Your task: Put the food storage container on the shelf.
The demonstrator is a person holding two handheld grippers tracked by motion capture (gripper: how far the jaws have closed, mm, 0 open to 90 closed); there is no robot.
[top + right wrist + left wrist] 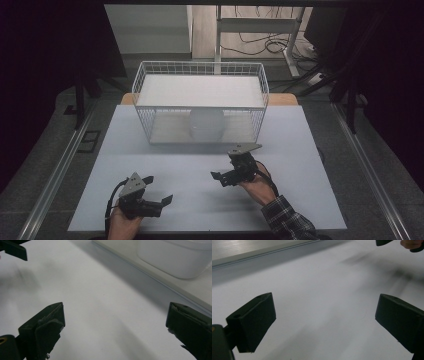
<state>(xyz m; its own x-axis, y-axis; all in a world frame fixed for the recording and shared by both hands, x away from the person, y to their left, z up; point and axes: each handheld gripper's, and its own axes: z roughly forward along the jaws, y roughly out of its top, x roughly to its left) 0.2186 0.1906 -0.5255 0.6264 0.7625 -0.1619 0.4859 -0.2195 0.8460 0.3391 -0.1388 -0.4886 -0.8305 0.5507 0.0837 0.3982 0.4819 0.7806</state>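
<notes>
Two grippers sit low over the white table (200,180), each held in a hand at the near side. The left gripper (159,192) is near the front-left edge, its jaws spread wide with only bare tabletop between them in the left gripper view. The right gripper (227,165) is nearer the middle, just in front of a white wire basket (145,82) that stands at the far side of the table; its jaws are also wide apart and hold nothing. A white round container (206,124) stands inside the basket on its lower level, under the white shelf (200,90). In the right gripper view the container (175,257) lies ahead and to the upper right of the jaws, well apart from them.
</notes>
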